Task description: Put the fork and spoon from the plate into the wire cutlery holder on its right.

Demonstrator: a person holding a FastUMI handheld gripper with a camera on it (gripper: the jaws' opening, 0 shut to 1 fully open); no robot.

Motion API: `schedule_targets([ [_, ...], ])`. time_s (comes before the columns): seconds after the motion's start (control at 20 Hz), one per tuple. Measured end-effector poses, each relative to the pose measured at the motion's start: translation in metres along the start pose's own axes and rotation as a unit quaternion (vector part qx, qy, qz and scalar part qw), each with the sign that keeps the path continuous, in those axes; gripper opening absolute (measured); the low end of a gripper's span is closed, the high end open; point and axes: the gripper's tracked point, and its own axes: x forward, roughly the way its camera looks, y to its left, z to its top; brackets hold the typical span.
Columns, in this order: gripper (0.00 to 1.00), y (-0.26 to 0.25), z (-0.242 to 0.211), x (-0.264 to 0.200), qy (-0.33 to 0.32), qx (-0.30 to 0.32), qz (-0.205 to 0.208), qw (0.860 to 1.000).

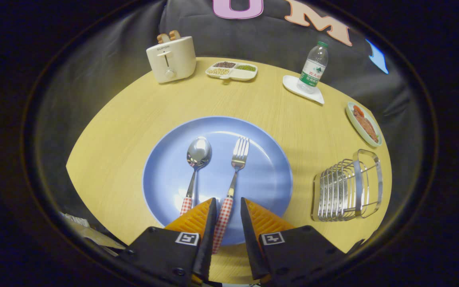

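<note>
Straddling the fork's [234, 175] checked handle, the gripper [228, 207] has its jaws open, not yet pressing it. The spoon [195, 167] lies just left on the blue plate [269, 167]; the wire cutlery holder [347, 189] waits to the right of the jaws.

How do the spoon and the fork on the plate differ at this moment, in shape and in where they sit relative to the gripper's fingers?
The spoon ends in a rounded bowl; the fork ends in tines. The fork's handle runs between the open gripper fingers; the spoon's handle passes just outside the left finger. Both lie side by side on the blue plate, heads away from the gripper, with red-checked handles.
</note>
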Motion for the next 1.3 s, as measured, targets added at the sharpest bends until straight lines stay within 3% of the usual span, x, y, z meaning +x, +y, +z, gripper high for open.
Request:
schedule_targets([
  [0.1,0.41,0.002,-0.003,0.001,0.01,-0.004,0.003,1.0],
  [0.2,0.41,0.003,-0.009,0.005,0.023,-0.008,0.006,1.0],
  [0.3,0.21,-0.001,-0.004,-0.001,0.016,-0.001,-0.002,1.0],
  [0.4,0.21,0.004,-0.01,0.001,0.028,0.008,0.011,1.0],
  [0.5,0.13,0.0,-0.008,0.002,0.024,0.006,0.005,1.0],
  [0.6,0.13,0.007,-0.012,-0.001,0.033,0.01,0.026,0.999],
  [0.9,0.13,-0.011,0.002,-0.026,0.022,-0.051,0.019,0.998],
  [1.3,0.13,-0.054,0.026,-0.067,0.012,-0.073,0.011,0.997],
])
